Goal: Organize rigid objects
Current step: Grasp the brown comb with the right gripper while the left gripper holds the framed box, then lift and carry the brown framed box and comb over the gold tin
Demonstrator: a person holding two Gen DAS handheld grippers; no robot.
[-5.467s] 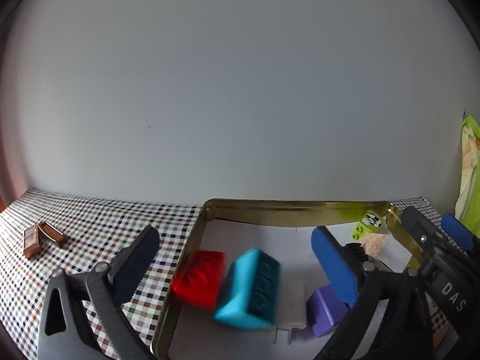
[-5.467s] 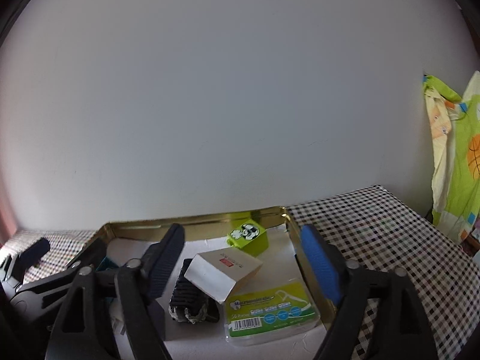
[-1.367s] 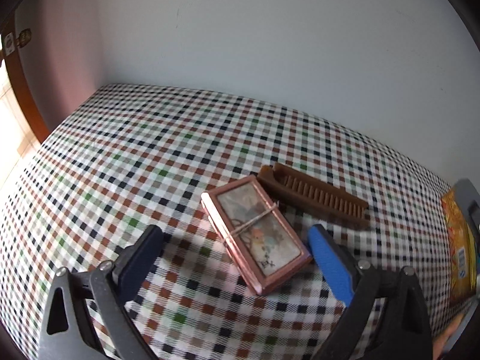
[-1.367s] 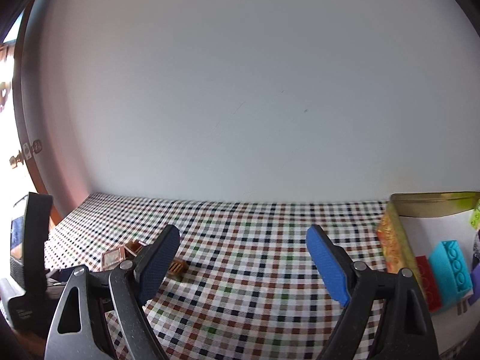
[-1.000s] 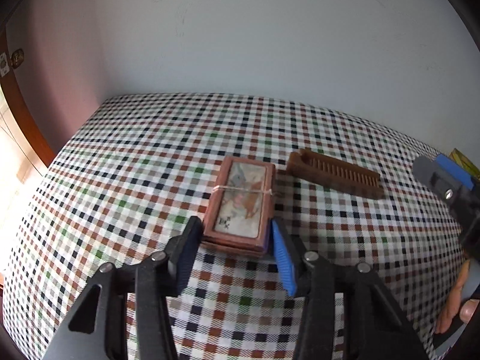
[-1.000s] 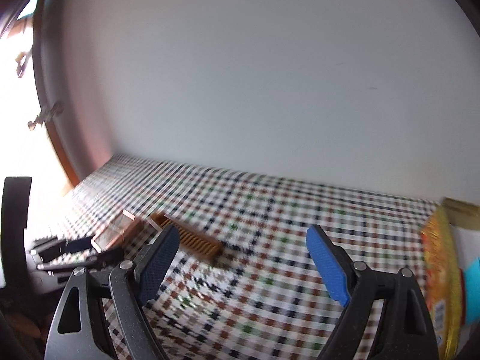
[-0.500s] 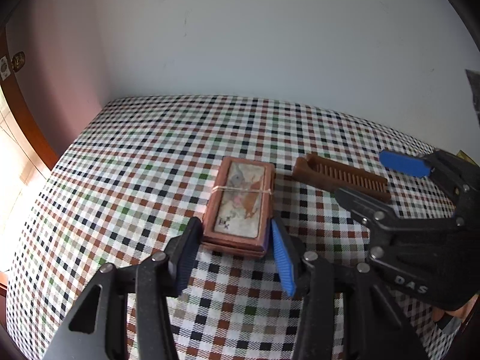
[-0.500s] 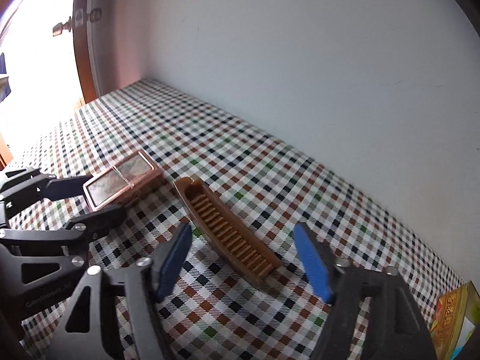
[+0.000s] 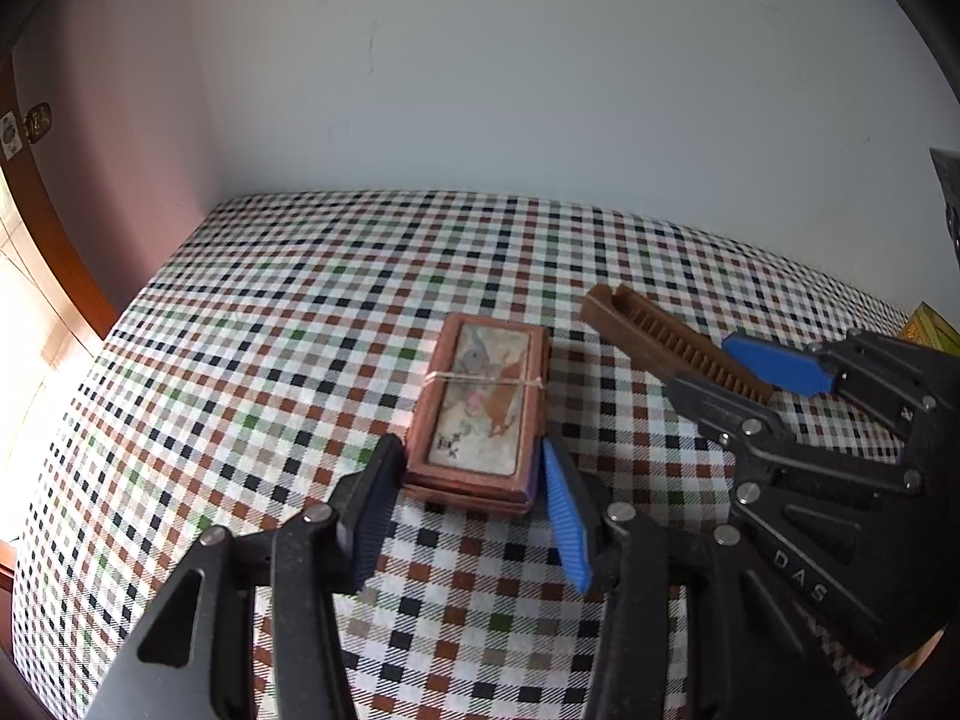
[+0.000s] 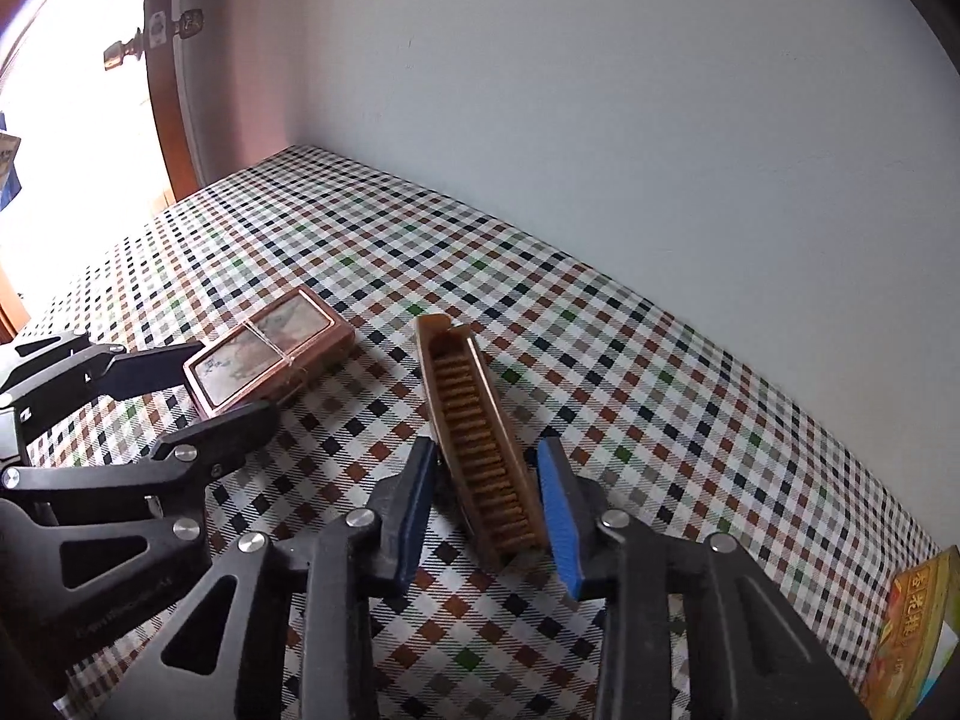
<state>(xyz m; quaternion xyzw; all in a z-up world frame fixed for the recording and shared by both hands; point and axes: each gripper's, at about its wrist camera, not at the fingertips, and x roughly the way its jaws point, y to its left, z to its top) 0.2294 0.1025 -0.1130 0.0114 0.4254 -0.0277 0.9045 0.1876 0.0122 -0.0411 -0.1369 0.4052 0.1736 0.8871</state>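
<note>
A flat brown box (image 9: 480,408) with a pictured lid and a rubber band lies on the checked tablecloth. My left gripper (image 9: 468,480) is shut on its near end; the box also shows in the right wrist view (image 10: 270,354). A brown comb (image 10: 474,438) lies to the right of the box. My right gripper (image 10: 486,492) is shut on the comb's near end, both pads touching its sides. In the left wrist view the comb (image 9: 660,348) runs under the right gripper (image 9: 744,372).
The checked tablecloth (image 9: 300,312) covers the table up to a white wall. A gold tin's corner (image 10: 918,618) shows at the far right. A wooden door frame (image 10: 174,90) stands at the left.
My right gripper has closed its jaws onto the comb and moved in over it. My left gripper stays shut on the box.
</note>
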